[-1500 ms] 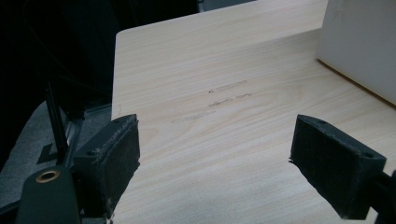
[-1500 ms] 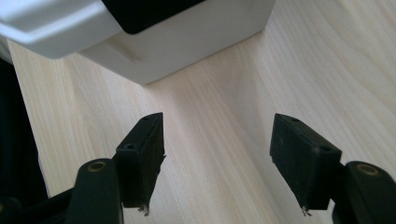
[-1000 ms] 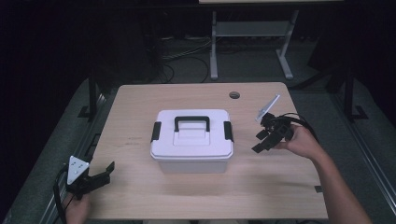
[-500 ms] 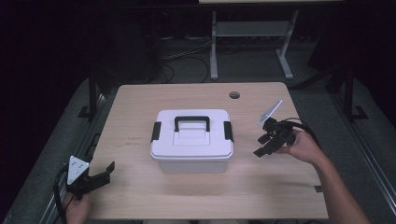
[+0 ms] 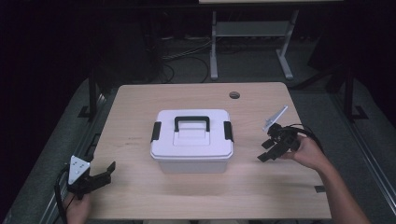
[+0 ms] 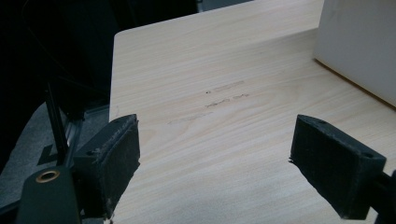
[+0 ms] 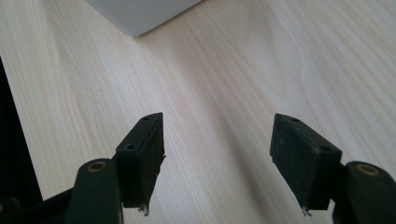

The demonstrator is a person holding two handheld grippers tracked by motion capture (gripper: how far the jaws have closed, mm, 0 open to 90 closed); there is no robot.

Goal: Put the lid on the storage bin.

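Note:
A white plastic box (image 5: 192, 140) with a black handle (image 5: 191, 122) and two black side latches stands shut in the middle of the wooden table (image 5: 140, 102). My right gripper (image 5: 265, 150) hangs open to the right of the box, low over the tabletop, jaws pointing down and left. In the right gripper view its jaws (image 7: 219, 158) stand wide with bare wood between them and a corner of the box (image 7: 140, 14) at the top. My left gripper (image 5: 106, 173) rests open at the table's front left corner; the left gripper view has the box wall (image 6: 359, 46) at its right edge.
A round cable hole (image 5: 234, 95) lies in the table's back right. Behind the table, on the dark floor, stand a metal desk frame (image 5: 252, 32) and loose cables (image 5: 187, 56). Bare tabletop runs along the front of the box and on both its sides.
My right gripper has moved down and a little toward the table's front, staying open. The left gripper and the box have kept still.

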